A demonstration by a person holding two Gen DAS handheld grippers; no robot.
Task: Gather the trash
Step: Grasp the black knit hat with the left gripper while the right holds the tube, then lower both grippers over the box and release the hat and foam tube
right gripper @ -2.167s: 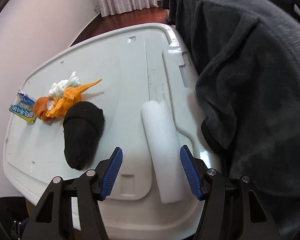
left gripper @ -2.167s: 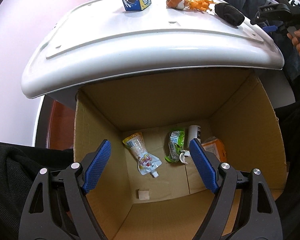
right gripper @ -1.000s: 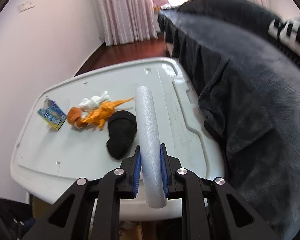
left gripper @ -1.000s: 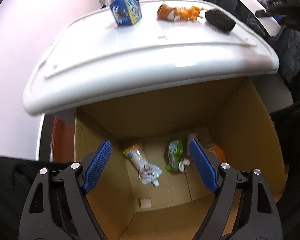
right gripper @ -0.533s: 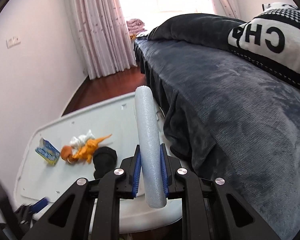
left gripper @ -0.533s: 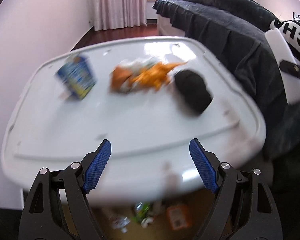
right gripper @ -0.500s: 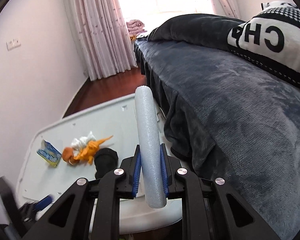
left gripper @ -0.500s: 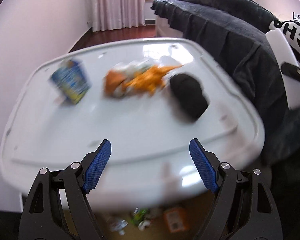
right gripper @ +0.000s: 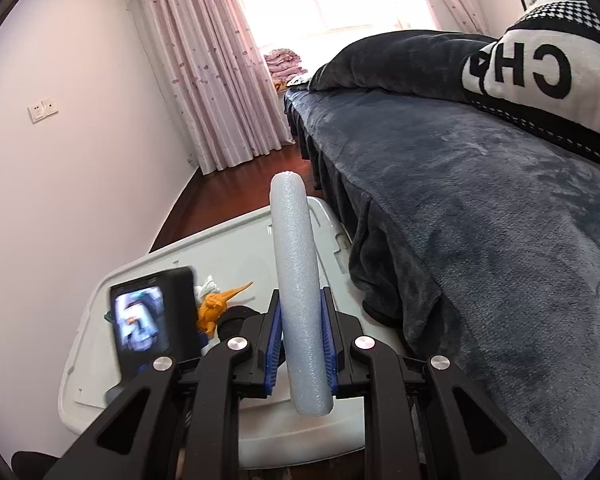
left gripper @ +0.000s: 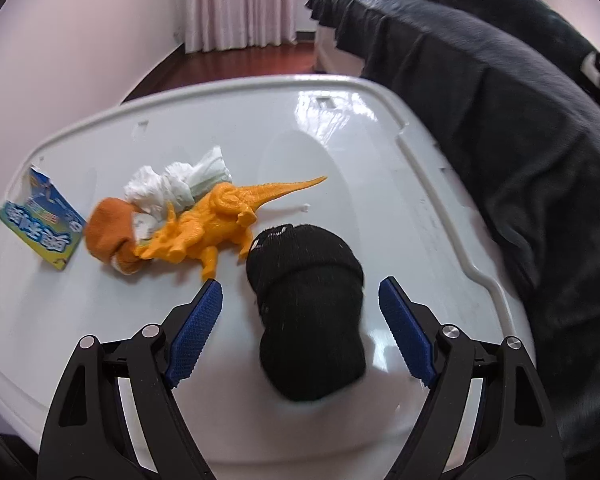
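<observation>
**A:** Where are the two tools?

**B:** The left gripper (left gripper: 300,308) hangs over the white plastic lid (left gripper: 340,148) with its jaws spread wide, gripping nothing. A black rolled sock (left gripper: 308,312) lies on the lid between the blue pads (left gripper: 196,328), touching neither of them. The right gripper (right gripper: 300,344) is clenched on a white foam tube (right gripper: 298,280), which stands up between its fingers and sticks out past them at both ends, raised above the lid's near edge.

**B:** In the right wrist view a black device with a lit screen (right gripper: 148,324) stands over the lid's left part; its picture is too blurred to make out.

**A:** What else is on the lid?

**B:** An orange toy dinosaur (left gripper: 216,224) just left of the sock, its tail pointing to the far right. A crumpled white tissue (left gripper: 176,184) lies behind it, touching it. An orange and white bundle (left gripper: 112,236) sits at the dinosaur's head; I cannot tell what it is. A small blue carton (left gripper: 42,224) stands near the lid's left edge.

**A:** Any writing?

**B:** The carton carries white characters on a blue and green band, too blurred to read. On the dark blue bedspread (right gripper: 480,208) lies a black and white pillow (right gripper: 540,72) with large letters "CH"; further letters are cut off at the frame's edge.
</observation>
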